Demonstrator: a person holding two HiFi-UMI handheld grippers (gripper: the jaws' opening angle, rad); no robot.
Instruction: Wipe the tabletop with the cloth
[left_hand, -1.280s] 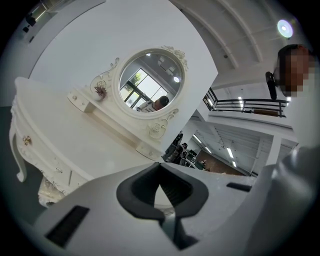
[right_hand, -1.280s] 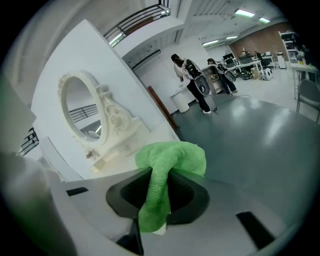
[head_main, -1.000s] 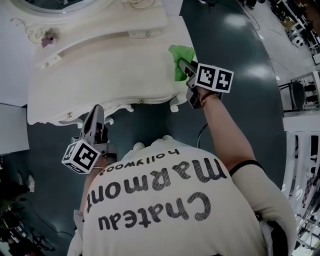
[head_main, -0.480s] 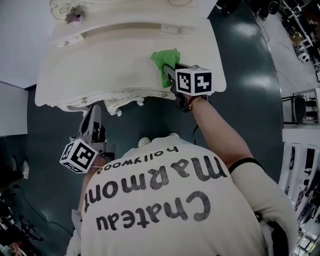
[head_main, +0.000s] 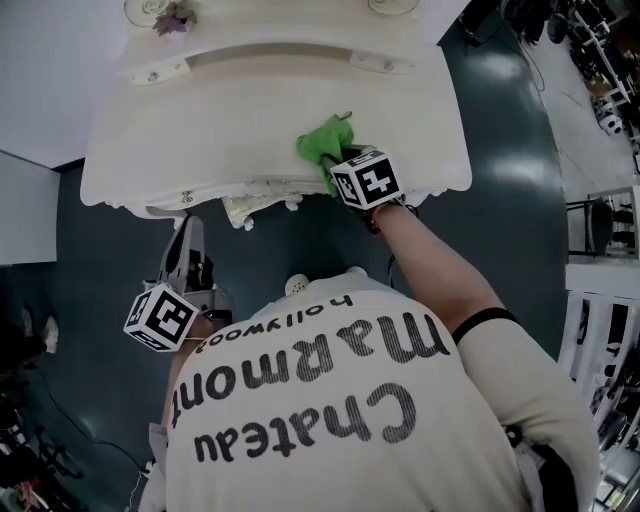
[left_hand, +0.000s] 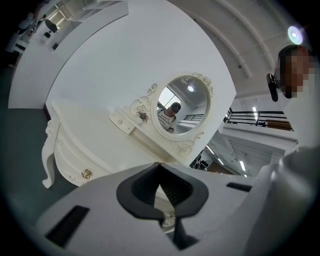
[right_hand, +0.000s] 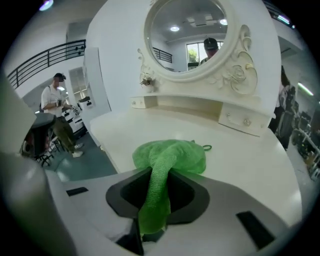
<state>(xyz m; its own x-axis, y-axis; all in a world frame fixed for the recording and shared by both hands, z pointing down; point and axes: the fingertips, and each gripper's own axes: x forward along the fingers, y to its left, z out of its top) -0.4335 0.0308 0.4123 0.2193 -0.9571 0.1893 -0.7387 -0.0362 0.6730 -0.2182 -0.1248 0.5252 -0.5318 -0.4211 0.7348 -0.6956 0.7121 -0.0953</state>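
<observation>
A bunched green cloth (head_main: 322, 143) lies on the white dressing tabletop (head_main: 230, 120), near its front edge and right of the middle. My right gripper (head_main: 337, 162) is shut on a strand of it. In the right gripper view the cloth (right_hand: 172, 154) rests on the tabletop (right_hand: 245, 165) and trails back between the jaws of the right gripper (right_hand: 155, 200). My left gripper (head_main: 188, 228) hangs below the table's front edge, over the dark floor, off the tabletop. In its own view the left gripper (left_hand: 160, 187) has its jaws together with nothing between them.
An oval mirror (right_hand: 187, 35) and a low drawer shelf (right_hand: 200, 107) stand at the table's back, with a small purple ornament (head_main: 175, 17). The table's front has a drawer knob (left_hand: 86, 174) and a curved leg (left_hand: 48, 160). A person (right_hand: 55, 105) stands off left; racks (head_main: 605, 230) at right.
My right gripper has dragged the green cloth leftward along the tabletop's front part, away from the right edge. The left gripper has stayed low in front of the table.
</observation>
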